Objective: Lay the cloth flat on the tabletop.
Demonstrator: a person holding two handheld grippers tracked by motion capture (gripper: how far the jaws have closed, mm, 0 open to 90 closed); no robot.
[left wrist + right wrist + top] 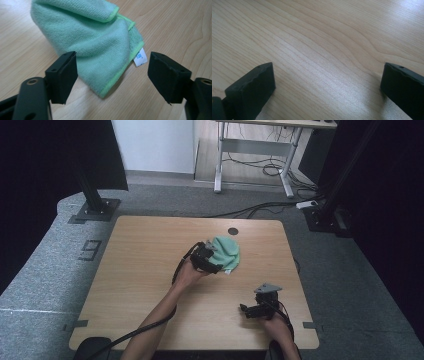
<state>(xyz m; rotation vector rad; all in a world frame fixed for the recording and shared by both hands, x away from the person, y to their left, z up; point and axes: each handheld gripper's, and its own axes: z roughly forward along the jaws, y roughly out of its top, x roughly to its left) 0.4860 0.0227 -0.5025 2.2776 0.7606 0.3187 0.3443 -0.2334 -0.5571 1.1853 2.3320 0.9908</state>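
Note:
A crumpled mint-green cloth (227, 251) lies on the wooden table (145, 270), right of its middle. My left gripper (209, 257) is at the cloth's near-left edge. In the left gripper view the cloth (95, 42) has a folded corner with a white label (140, 57) lying between the jaws. My left gripper (112, 72) is open, and its right pad stands clear of the fabric. My right gripper (246, 309) rests near the table's front right. In the right gripper view my right gripper (327, 80) stands wide open over bare wood with nothing between the jaws.
A dark round cable hole (233, 231) sits in the tabletop just behind the cloth. Black frame posts stand on feet at the back left (95, 210) and back right (325, 215). A desk (260, 150) with loose cables stands farther back on the floor.

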